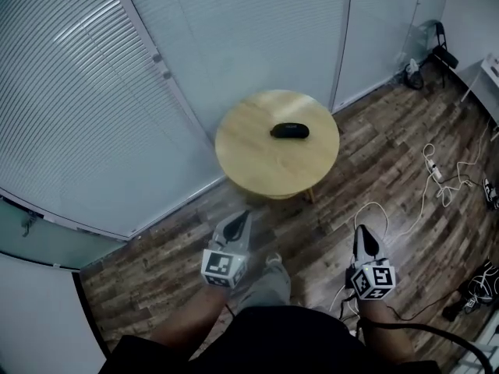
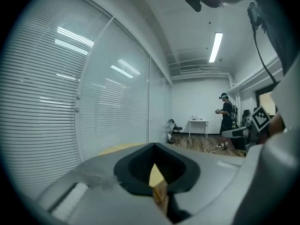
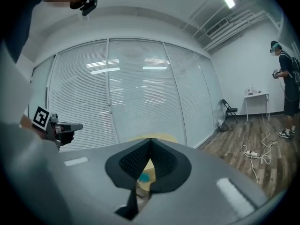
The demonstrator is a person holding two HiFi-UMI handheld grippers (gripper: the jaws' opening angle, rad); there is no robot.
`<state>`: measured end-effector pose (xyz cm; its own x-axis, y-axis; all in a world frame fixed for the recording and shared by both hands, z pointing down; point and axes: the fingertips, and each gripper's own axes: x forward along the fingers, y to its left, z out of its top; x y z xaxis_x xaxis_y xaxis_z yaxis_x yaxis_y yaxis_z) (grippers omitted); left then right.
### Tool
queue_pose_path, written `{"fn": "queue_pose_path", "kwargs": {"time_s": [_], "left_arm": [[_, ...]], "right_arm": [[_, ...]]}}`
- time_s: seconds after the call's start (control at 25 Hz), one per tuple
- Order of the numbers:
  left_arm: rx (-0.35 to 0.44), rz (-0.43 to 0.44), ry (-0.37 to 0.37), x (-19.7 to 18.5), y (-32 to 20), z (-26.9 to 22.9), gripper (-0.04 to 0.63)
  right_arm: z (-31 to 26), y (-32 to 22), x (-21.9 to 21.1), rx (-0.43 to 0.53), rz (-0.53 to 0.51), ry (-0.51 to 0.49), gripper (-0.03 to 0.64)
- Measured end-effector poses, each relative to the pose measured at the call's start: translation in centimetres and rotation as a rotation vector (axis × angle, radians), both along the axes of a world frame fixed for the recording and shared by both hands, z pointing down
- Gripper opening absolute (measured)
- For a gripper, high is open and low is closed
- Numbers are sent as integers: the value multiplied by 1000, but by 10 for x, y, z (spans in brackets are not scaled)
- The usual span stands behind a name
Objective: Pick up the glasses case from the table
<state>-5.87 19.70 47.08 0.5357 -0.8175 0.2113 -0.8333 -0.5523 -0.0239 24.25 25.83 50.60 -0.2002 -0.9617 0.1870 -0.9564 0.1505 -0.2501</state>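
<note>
A black glasses case (image 1: 289,131) lies on the round wooden table (image 1: 249,158), toward its far side. Both grippers hang low over the floor, well short of the table. My left gripper (image 1: 243,216) points at the table's near edge with its jaws together and nothing between them. My right gripper (image 1: 362,231) is to the right of it, also shut and empty. In the left gripper view the closed jaw tips (image 2: 153,145) cover most of the table (image 2: 117,149). The right gripper view shows closed tips (image 3: 150,139) and a strip of tabletop (image 3: 164,137). Neither gripper view shows the case.
White blinds (image 1: 93,92) run behind and left of the table. Cables and a power strip (image 1: 433,171) lie on the wood floor at right. A folding chair (image 1: 444,53) and a white desk (image 1: 491,68) stand in the far corner. Another person (image 2: 227,114) stands across the room.
</note>
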Motion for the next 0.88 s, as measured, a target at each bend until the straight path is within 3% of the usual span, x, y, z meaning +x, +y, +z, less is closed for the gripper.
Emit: {"fn": "queue_pose_path", "kwargs": {"time_s": [0.24,0.48,0.88], "left_arm": [[24,39,19,1,-96,-18,3],[21,61,13,-26,-179,-10,3],[6,89,6,-35,-259,0,3]], "right_arm": [[-22,-88,-6,11,10,16,8],[-21,-169,-37,9,13,20,8],[-16,-237,-46,-38,21,41,8]]}}
